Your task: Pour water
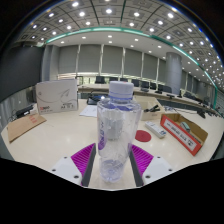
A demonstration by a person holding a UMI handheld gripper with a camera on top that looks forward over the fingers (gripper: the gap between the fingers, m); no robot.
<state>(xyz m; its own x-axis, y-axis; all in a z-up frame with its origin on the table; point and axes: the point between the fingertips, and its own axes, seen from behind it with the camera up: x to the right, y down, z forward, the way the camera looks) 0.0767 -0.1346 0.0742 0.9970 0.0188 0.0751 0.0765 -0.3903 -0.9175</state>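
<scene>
Office table (pixel 60 135); one bottle (pixel 118 130) (between fingers (pixel 84 159))

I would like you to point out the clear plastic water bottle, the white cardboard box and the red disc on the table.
Clear plastic water bottle (pixel 118 135), gripper view, mid body.
White cardboard box (pixel 56 96), gripper view, front face.
Red disc (pixel 143 135), gripper view, top surface.

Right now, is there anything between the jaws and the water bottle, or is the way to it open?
Nothing visible stands in the way. The clear water bottle with its white cap already sits between the jaws of the gripper, a magenta pad at each side. Whether the pads press on it cannot be told from this view.
</scene>
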